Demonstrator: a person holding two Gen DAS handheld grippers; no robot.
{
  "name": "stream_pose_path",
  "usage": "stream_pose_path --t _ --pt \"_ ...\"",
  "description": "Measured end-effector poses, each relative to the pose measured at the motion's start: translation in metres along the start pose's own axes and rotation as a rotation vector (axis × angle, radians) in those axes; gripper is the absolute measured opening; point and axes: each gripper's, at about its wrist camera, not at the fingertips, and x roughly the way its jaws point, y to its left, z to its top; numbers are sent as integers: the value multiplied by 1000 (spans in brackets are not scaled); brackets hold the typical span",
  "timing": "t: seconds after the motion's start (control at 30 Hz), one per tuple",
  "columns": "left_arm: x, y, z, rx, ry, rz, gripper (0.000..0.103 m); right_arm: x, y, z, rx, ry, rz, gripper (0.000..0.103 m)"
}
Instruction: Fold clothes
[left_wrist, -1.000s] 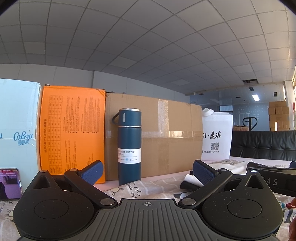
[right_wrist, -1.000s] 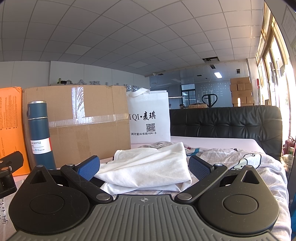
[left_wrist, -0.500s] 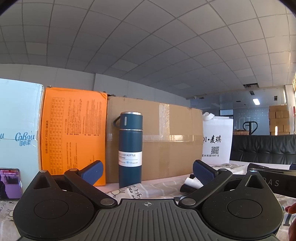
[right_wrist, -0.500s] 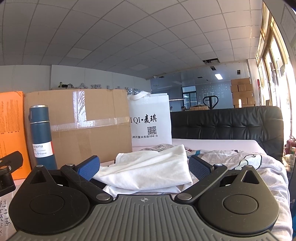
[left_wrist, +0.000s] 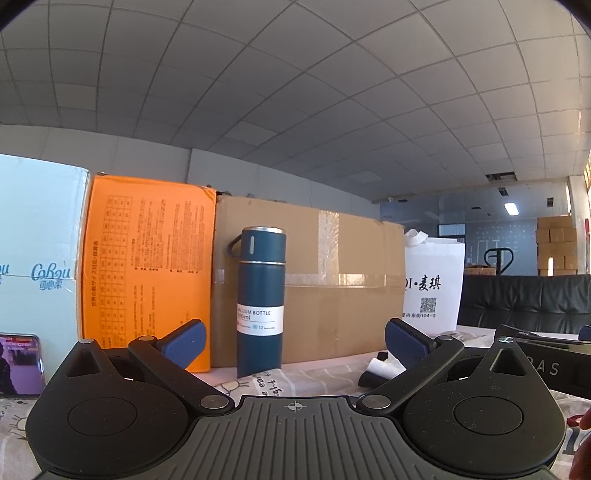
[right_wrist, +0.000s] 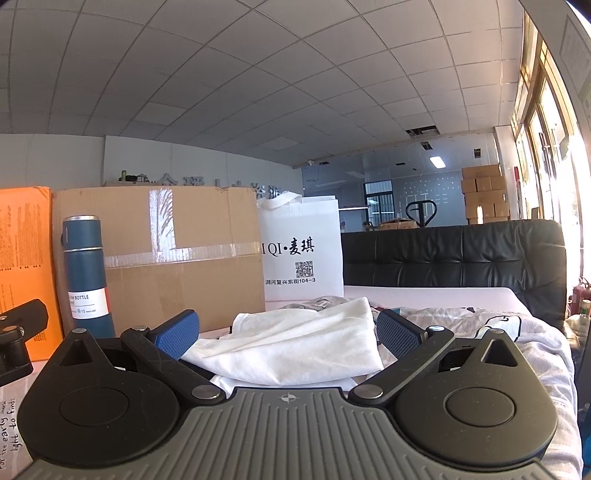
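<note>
Ahead of the left gripper (left_wrist: 293, 341), from left to right, stand one pale blue box (left_wrist: 37, 251) with "CoRou" printed on it, one orange box (left_wrist: 147, 266) covered with small print I cannot read, one dark blue bottle (left_wrist: 261, 295) and one brown cardboard box (left_wrist: 332, 280) sealed with clear tape. One phone (left_wrist: 18, 363) with a lit screen leans at the far left of this gripper, in front of the pale box. The bottle stands upright between the two blue pads, farther off, and its white label reads "VACUUM BOTTLE" and, smaller, "12 hours". This gripper has its jaws wide apart and holds nothing.

To the right of the cardboard box stands one white bag (right_wrist: 301, 251) with "QI·麦琪", one QR code and a line ending "104-3". Behind it runs one black padded sofa back (right_wrist: 454, 254), and far behind are stacked brown cartons (right_wrist: 484, 195).

Directly in front of the right gripper (right_wrist: 286, 330) lies one white garment (right_wrist: 295, 343), loosely bunched on a printed sheet (right_wrist: 509, 332) with cartoon figures. It lies between this gripper's two blue pads, and they are spread wide. I cannot tell if the pads touch the cloth. On the sheet at the left of this gripper I read handwriting: "the early" and "light to find".
</note>
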Motion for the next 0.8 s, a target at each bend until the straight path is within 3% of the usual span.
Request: stream_pose_path --t 0.8 --pt "-1 1 -1 -4 2 28 103 -3 -1 -1 2 -15 14 103"
